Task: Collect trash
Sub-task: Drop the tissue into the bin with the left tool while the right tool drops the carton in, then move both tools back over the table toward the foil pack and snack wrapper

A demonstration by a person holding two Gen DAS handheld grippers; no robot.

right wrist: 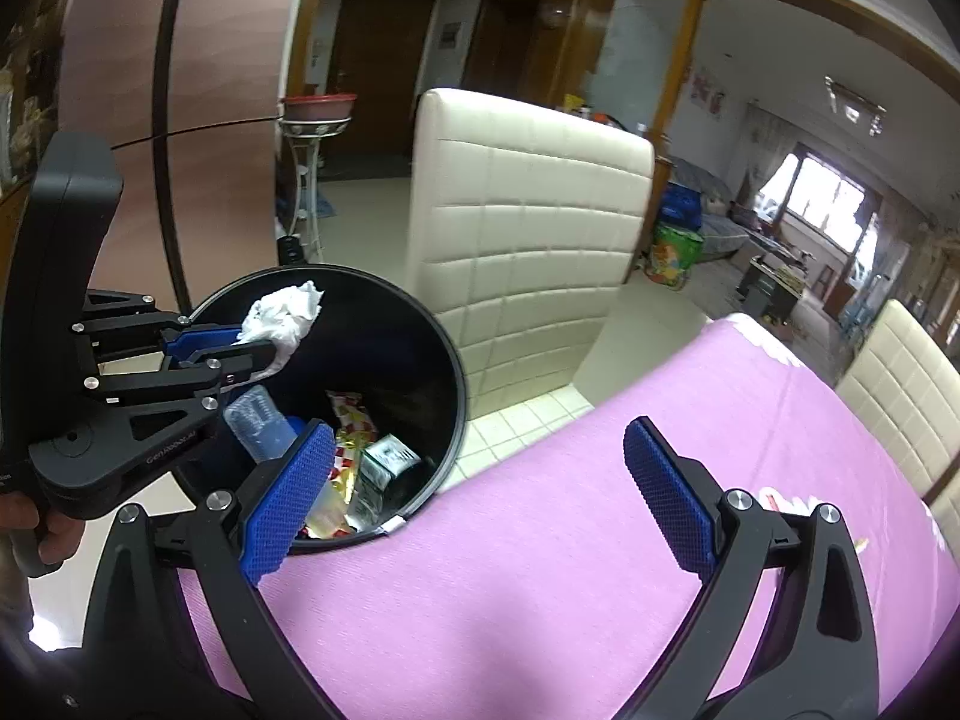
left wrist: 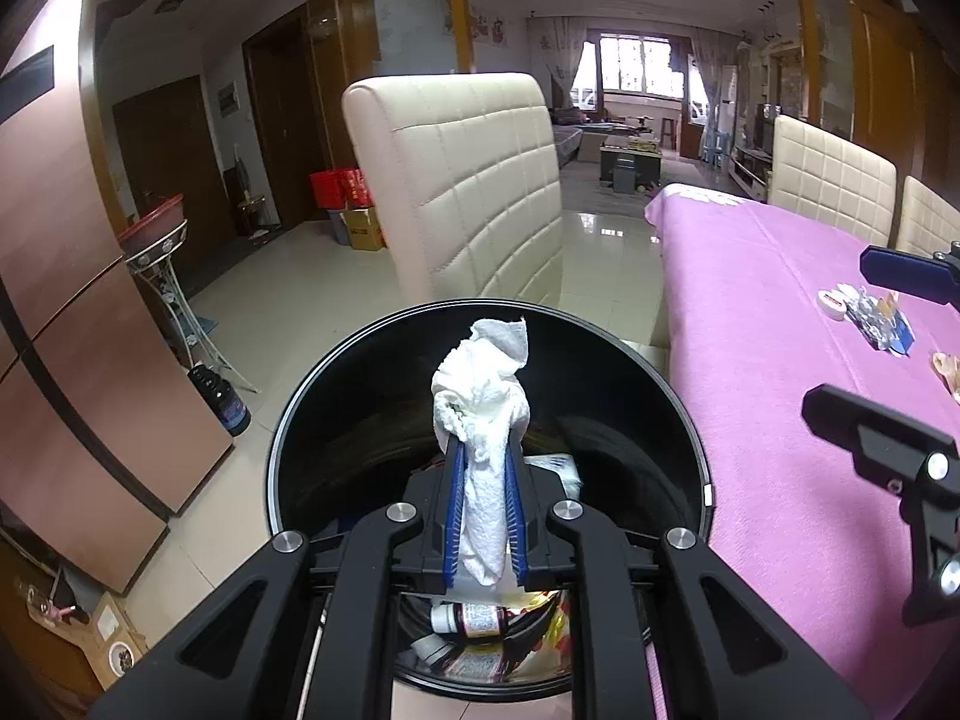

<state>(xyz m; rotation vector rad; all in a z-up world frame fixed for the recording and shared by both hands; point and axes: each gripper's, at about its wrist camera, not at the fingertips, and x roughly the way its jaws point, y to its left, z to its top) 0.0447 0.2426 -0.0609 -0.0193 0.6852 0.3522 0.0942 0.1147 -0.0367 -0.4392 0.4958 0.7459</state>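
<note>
Tissue (left wrist: 486, 396), white, crumpled and twisted, is pinched between the blue pads of the left gripper (left wrist: 485, 450) above the round black bin (right wrist: 444, 354) beside the pink-clothed table (right wrist: 540, 570). Wrappers and a labelled bottle (left wrist: 474, 621) lie inside; their print is unreadable. The right gripper (right wrist: 480, 456) gapes wide, holding nothing.

Crumpled white tissue (left wrist: 483, 396) above black bin (left wrist: 678, 414)

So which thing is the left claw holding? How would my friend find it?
Find the pink table, then the round black bin beside it on the floor. Above the bin's opening, the left claw pinches a crumpled white paper towel. It is the only white wad up in the air; the wrappers lie down inside the bin.
</note>
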